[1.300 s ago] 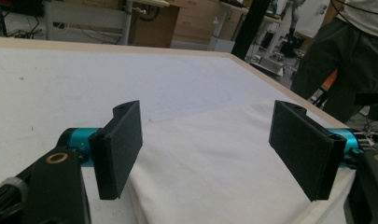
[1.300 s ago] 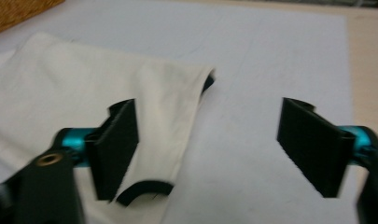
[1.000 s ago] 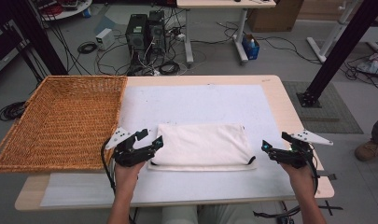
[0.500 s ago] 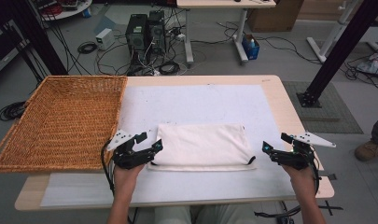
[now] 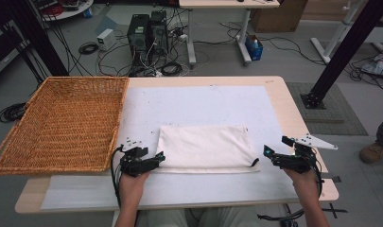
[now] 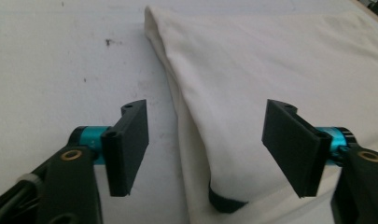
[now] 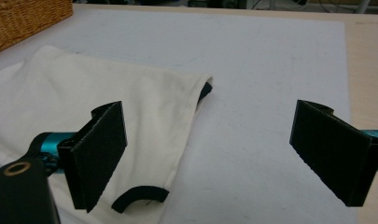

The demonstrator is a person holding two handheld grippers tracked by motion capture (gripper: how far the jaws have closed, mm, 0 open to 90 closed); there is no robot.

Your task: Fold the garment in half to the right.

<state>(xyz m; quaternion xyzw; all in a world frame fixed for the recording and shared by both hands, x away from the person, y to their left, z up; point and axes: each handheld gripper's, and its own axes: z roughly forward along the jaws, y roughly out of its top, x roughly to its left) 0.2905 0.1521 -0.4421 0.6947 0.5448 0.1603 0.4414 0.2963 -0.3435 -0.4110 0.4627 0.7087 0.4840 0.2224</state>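
Cream cloth bag, folded flat, black trim at edges, on white mat nr table's front edge

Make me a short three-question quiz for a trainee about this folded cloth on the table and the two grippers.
1. True or false: the left gripper is clamped on the folded cloth.
2. What stands left of the cloth?
A) a wicker basket
B) a bucket
C) a toolbox
3. Fill in: the right gripper hovers beside the cloth's ____ edge.

Key:
1. False. Its fingers straddle the cloth's edge, apart from it; they have just been closing.
2. A, the wicker basket.
3. Right.
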